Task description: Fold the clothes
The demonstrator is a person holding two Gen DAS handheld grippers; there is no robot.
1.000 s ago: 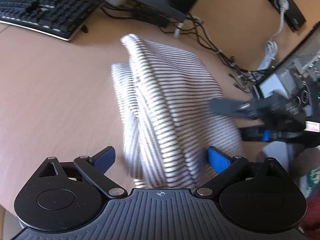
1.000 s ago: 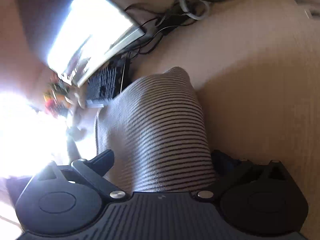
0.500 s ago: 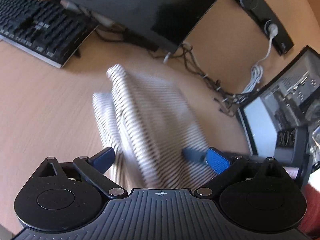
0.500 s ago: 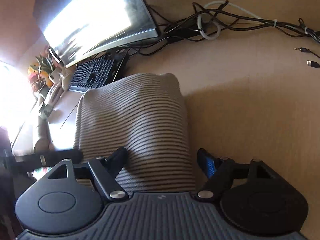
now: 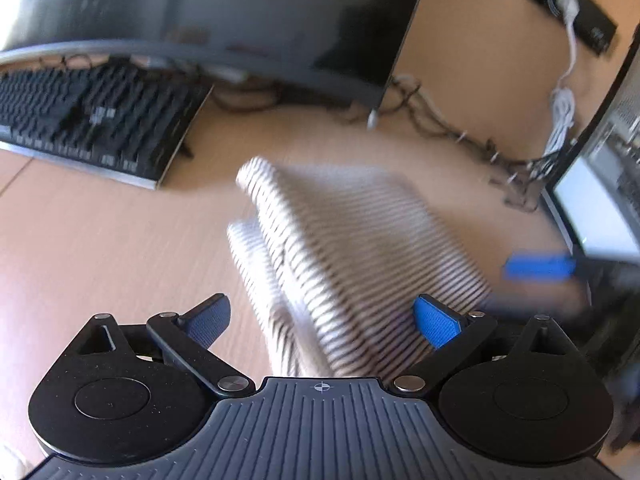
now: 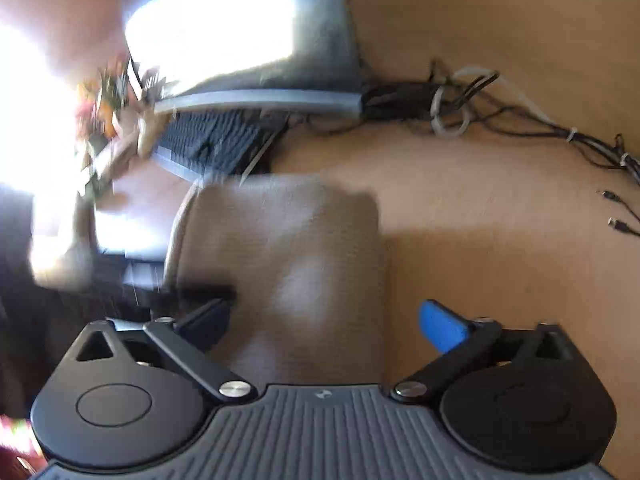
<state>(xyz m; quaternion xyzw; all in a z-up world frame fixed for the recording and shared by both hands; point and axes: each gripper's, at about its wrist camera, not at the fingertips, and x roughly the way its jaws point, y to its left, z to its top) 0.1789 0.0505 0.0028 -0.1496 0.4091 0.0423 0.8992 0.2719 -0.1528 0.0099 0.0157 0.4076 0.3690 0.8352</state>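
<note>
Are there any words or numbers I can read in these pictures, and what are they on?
None can be read.
keyboard: key letters blurred away.
laptop screen: too bright and smeared.
monitor: only glare.
striped garment: stripes, no label showing.

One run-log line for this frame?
striped garment: folded on desk | left gripper: open | right gripper: open, just widened, fabric between fingers, no grip

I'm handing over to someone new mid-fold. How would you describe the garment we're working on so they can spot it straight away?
Start at the wide dark monitor at the back of the wooden desk, with the black keyboard below it. In front of them, mid-desk, lies the striped garment, folded into a thick bundle. It is the only soft thing there: pale cloth with thin dark stripes, among hard black electronics and cables.
</note>
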